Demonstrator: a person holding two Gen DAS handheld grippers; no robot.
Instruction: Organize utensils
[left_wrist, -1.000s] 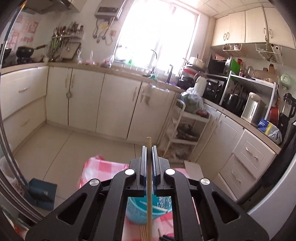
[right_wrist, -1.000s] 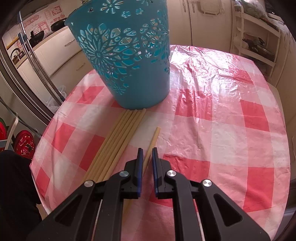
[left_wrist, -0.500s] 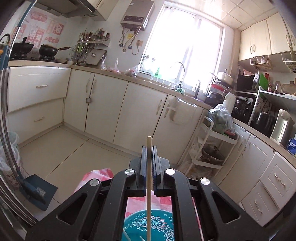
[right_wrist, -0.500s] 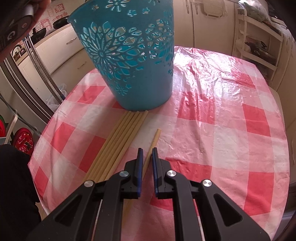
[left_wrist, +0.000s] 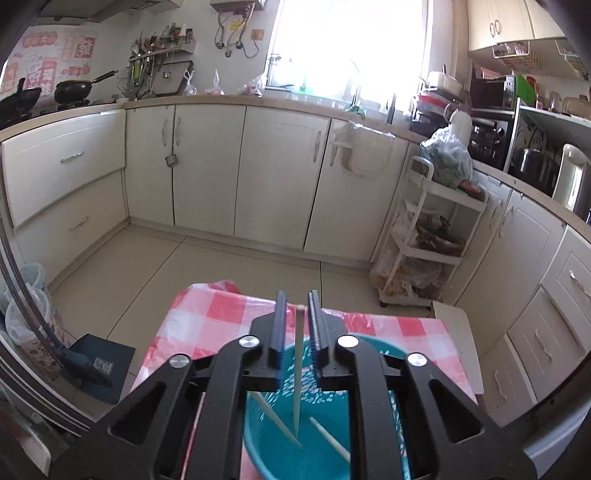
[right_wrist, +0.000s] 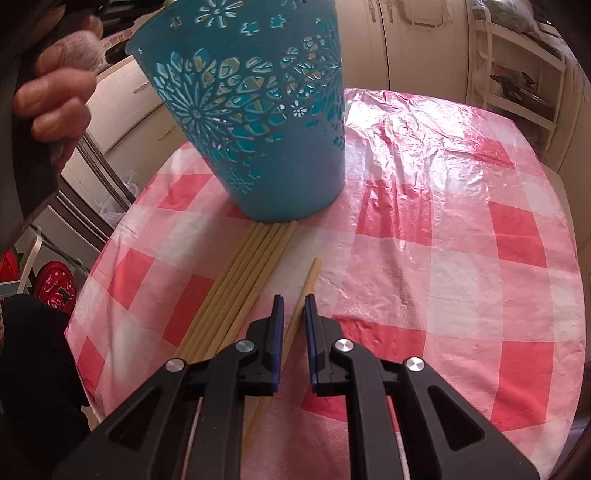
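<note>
The counter (right_wrist: 424, 206), covered with a red and white checked cloth, carries the blue basket (right_wrist: 258, 122) at about 11 o'clock in the right wrist view, and the task looks to be only in its early part. Inside the basket two chopsticks already lean on the floor of it, and a third chopstick (left_wrist: 298, 365) stands almost upright above them, between the pads of the left claw (left_wrist: 297, 321). This claw has just been opening, the pads stand apart from the stick on both sides, so I judge the stick is being dropped in. What is left is more: a bundle of chopsticks (right_wrist: 236, 295) lies flat, its tips touching the foot of the basket at 6 o'clock of it, and a single chopstick (right_wrist: 295, 317) lies just beside the bundle at its 3 o'clock. The right claw (right_wrist: 293, 306) hangs over this single one, slightly apart, not pressing it. A hand (right_wrist: 55, 99) shows at 10 o'clock. Nothing seems to block the way.
</note>
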